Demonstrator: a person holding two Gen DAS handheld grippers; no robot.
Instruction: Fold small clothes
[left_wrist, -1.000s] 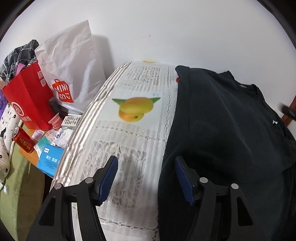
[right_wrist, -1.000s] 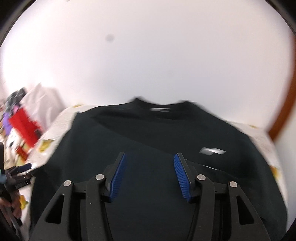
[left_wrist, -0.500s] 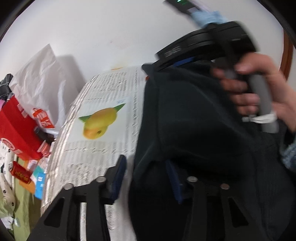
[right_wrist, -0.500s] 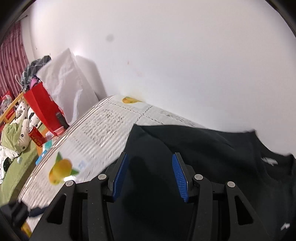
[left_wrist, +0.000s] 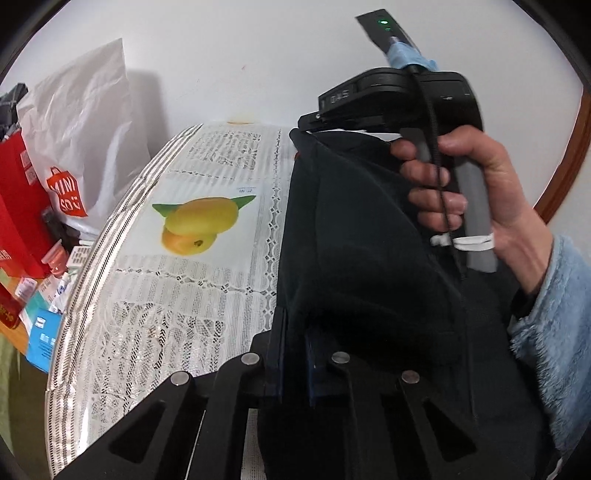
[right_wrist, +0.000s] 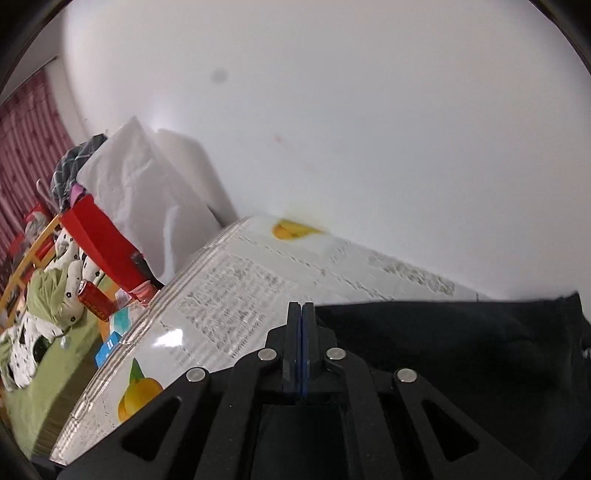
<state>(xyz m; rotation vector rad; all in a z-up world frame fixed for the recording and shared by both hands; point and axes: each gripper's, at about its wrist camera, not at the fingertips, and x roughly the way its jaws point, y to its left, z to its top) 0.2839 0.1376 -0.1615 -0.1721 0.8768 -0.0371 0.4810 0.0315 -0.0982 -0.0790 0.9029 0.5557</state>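
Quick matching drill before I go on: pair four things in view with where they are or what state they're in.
Things:
1. black shirt
2. left hand-held gripper
3. red bag
4. lemon print

Places or states:
A. beside the table, by the white bag
B. on the tablecloth, left of the shirt
C. shut on the shirt's edge
D. spread on the table, pinched at two points

Pairs: 1-D, 2-C, 3-A, 4-B
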